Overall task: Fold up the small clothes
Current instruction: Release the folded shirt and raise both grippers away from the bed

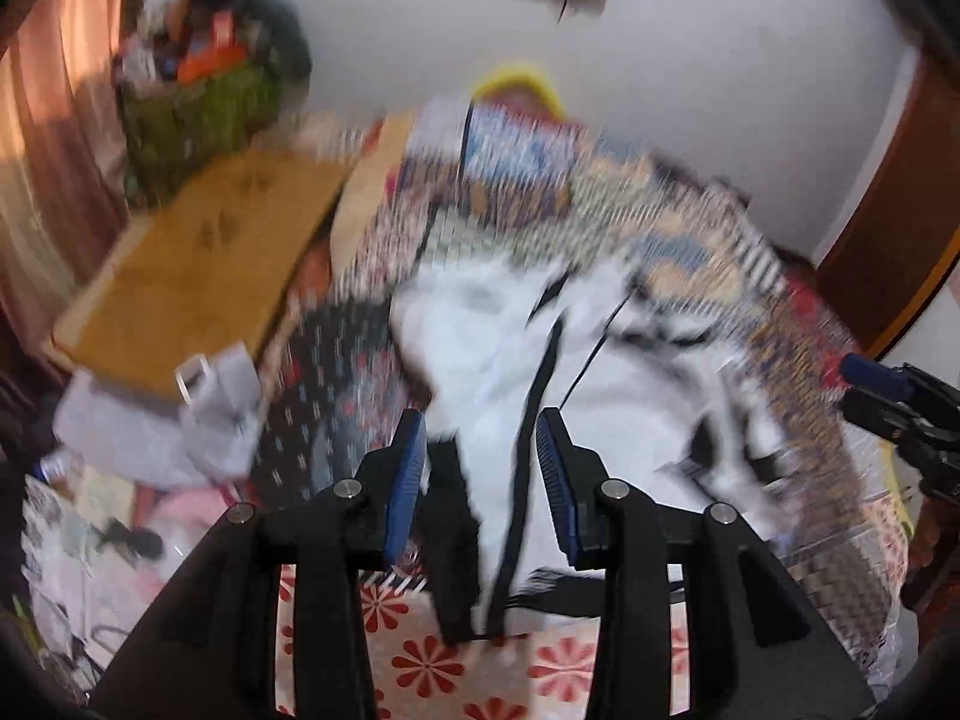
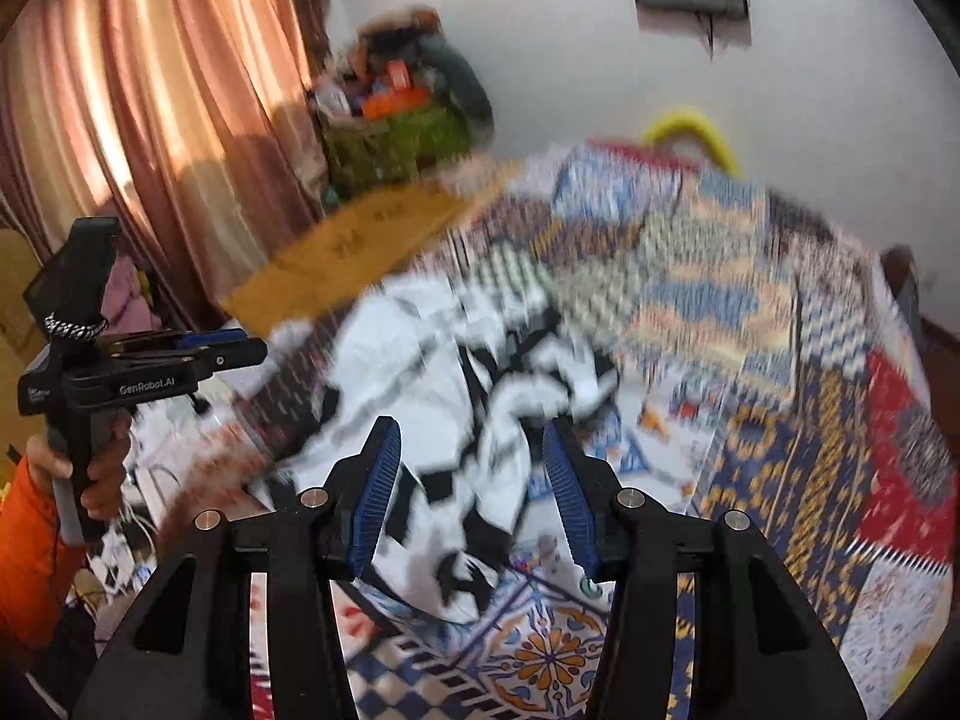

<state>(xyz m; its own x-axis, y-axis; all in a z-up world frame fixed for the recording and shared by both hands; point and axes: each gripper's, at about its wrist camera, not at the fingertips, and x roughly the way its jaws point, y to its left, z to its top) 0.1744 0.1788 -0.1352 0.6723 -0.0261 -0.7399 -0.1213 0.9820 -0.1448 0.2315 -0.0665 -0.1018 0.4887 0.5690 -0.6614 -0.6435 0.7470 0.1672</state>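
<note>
A crumpled white garment with black trim and black patches (image 1: 492, 348) lies on a patterned bedspread (image 1: 690, 228). Both views are motion-blurred. My left gripper (image 1: 480, 432) is open, its blue pads on either side of a fold of the garment that rises between them, not clamped. My right gripper (image 2: 471, 450) is open above the near part of the same garment (image 2: 468, 396). The left gripper also shows from the side in the right wrist view (image 2: 222, 345), and the right gripper shows at the right edge of the left wrist view (image 1: 864, 384).
A yellow-brown board (image 1: 198, 264) lies at the bed's left edge, with a full green basket (image 1: 198, 114) behind it against the white wall. Pink curtains (image 2: 150, 108) hang on the left. Grey cloth (image 1: 180, 420) and clutter lie left of the bed.
</note>
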